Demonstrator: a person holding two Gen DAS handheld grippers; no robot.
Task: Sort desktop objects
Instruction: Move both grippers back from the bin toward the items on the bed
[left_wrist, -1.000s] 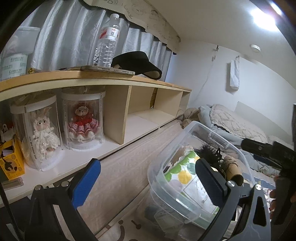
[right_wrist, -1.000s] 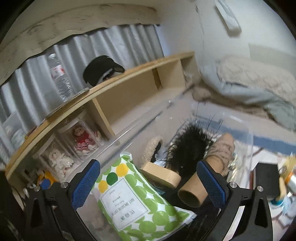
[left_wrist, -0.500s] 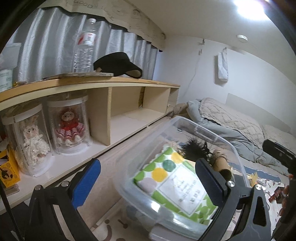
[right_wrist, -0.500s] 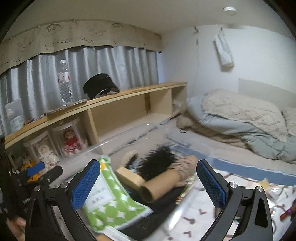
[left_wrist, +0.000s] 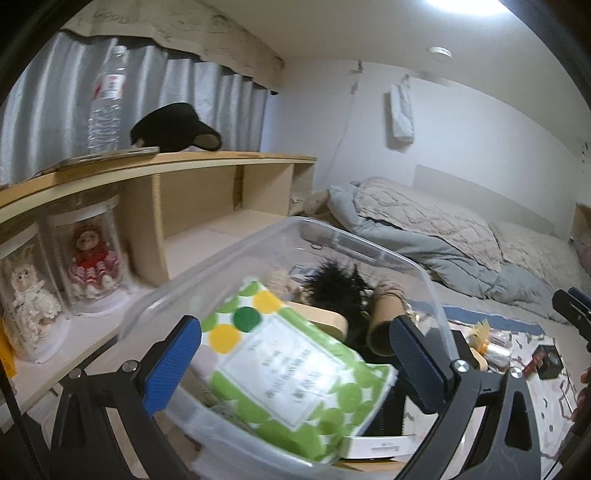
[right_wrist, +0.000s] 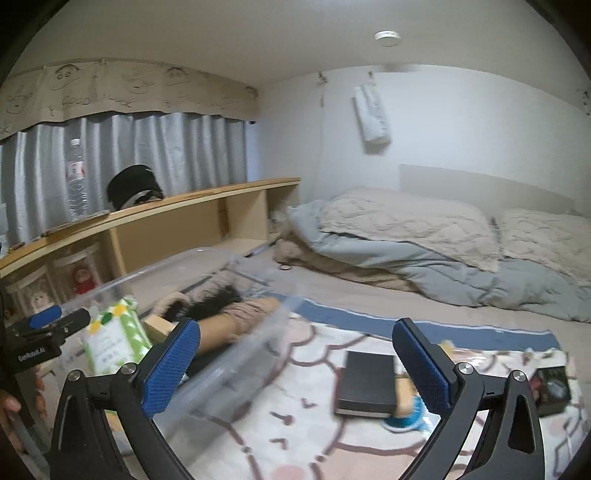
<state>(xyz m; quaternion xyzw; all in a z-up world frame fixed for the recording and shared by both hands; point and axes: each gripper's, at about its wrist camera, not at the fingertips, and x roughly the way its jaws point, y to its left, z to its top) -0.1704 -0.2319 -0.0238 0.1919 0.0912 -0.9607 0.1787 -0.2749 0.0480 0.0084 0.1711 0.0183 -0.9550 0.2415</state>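
Clutter fills my clear bin (left_wrist: 424, 273) on the bed; both hand-held grippers, left (left_wrist: 295, 354) and right (right_wrist: 295, 363), gape empty. Reaching for the black notebook (right_wrist: 365, 384), I risk nudging the bin.

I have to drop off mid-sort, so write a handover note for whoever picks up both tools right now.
Left tool: open, empty, over the clear plastic storage bin.
Right tool: open, empty, above the patterned mat beside the bin.
Done: the bin already holds a green-and-yellow dotted tissue pack, a black feathery duster and a brown cardboard tube.
Left: a black rectangular book, a blue-and-tan item beside it and a small dark box lie on the mat, unsorted. The book looks like the nearest pick for the right tool.
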